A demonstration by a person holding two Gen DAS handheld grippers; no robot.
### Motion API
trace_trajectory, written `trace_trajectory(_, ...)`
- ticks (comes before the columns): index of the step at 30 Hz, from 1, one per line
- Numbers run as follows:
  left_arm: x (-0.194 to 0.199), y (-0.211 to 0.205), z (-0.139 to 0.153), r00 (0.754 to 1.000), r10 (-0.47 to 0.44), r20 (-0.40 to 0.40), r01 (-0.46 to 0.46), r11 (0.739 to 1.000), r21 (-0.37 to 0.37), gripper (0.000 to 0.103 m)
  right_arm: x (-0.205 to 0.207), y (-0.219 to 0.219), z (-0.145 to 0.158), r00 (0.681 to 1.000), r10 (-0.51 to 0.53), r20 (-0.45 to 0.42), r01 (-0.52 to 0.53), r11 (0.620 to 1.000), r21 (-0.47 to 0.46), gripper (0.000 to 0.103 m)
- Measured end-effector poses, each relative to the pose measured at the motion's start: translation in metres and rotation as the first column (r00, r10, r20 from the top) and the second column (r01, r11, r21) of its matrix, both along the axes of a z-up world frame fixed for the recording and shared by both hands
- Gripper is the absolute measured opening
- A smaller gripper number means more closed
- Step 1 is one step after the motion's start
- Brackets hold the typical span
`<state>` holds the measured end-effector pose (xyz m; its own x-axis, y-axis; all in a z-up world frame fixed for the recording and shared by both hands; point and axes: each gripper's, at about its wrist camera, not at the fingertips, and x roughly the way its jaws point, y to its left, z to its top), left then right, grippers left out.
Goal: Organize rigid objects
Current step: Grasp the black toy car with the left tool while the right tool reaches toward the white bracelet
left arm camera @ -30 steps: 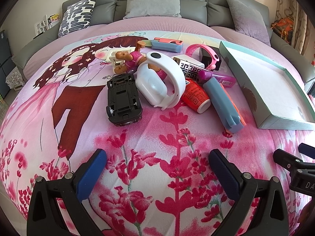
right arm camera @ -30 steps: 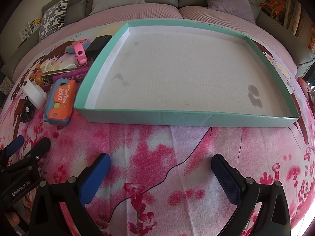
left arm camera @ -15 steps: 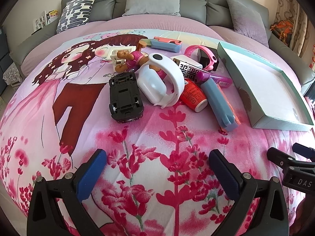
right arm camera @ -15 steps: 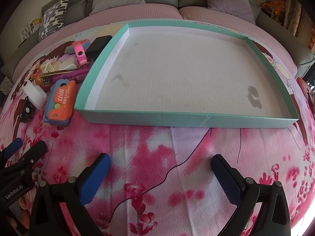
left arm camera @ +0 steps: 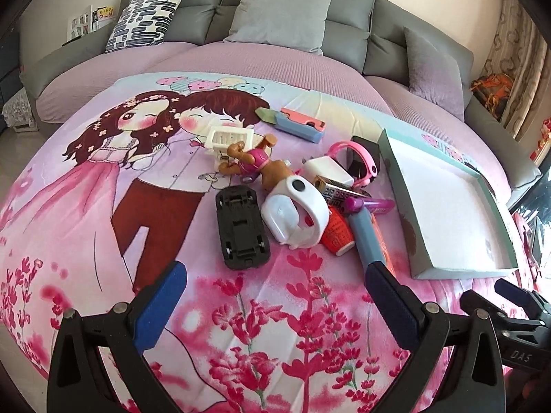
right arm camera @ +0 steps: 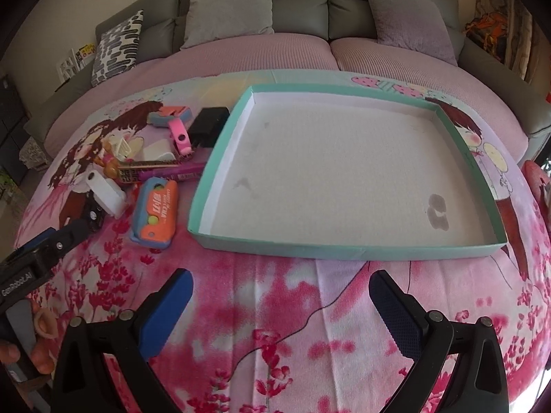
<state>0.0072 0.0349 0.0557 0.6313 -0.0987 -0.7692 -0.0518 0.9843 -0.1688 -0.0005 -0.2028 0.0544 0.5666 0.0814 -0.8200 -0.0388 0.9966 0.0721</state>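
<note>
A pile of rigid toys lies on the bedspread: a black toy car (left arm camera: pixel 242 227) upside down, a white band gadget (left arm camera: pixel 296 211), a brown and pink doll (left arm camera: pixel 256 163), a red cup (left arm camera: pixel 339 235), a blue and orange case (left arm camera: pixel 366 232) (right arm camera: pixel 156 213), a pink watch (left arm camera: pixel 358 160). An empty teal box lid (left arm camera: pixel 454 270) (right arm camera: pixel 344 249) lies to their right. My left gripper (left arm camera: pixel 275 309) is open, empty, below the car. My right gripper (right arm camera: pixel 280 309) is open, empty, in front of the lid.
A grey sofa headboard with pillows (left arm camera: pixel 279 17) runs along the back. A blue and pink box (left arm camera: pixel 299 125) and a white basket (left arm camera: pixel 229 139) lie at the far side of the pile. The left gripper shows at the left in the right wrist view (right arm camera: pixel 41 254).
Both grippers have pulled back and risen, so toys and lid look smaller and farther. No object has moved. Both grippers stay open.
</note>
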Motion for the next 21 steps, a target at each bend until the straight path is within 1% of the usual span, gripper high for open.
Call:
trace_trajectory(4,0.010,0.010,0.013,1.000,0.009,0.024,-0.009,1.000,-0.004,0.103,0.011,0.014,0.029,0.996,0.062,0.058,-0.064,0.998,0.030,0.103)
trace_trajectory(6,0.016,0.013,0.017,1.000,0.015,0.023,-0.016,1.000,0.010,0.103,0.019,0.026,0.034,0.994,0.091,0.067,-0.094,0.995,0.045,0.103)
trace_trajectory(10,0.028,0.025,0.007,0.999,0.047,-0.019,-0.047,0.999,0.015,0.103,0.028,0.047,0.033,0.989,0.136,0.057,-0.139,0.989,0.055,0.102)
trace_trajectory(13,0.032,0.031,-0.002,0.998,0.051,-0.039,-0.049,0.998,0.044,0.103,0.032,0.065,0.028,0.983,0.176,0.044,-0.179,0.983,0.051,0.097)
trace_trajectory(15,0.034,0.032,-0.008,0.997,0.052,-0.052,-0.048,0.997,0.062,0.103,0.038,0.078,0.026,0.977,0.210,0.039,-0.212,0.976,0.047,0.093)
trace_trajectory(21,0.034,0.045,-0.021,0.995,0.065,-0.079,-0.061,0.997,0.056,0.103,0.052,0.114,0.021,0.953,0.300,0.038,-0.302,0.951,0.064,0.083)
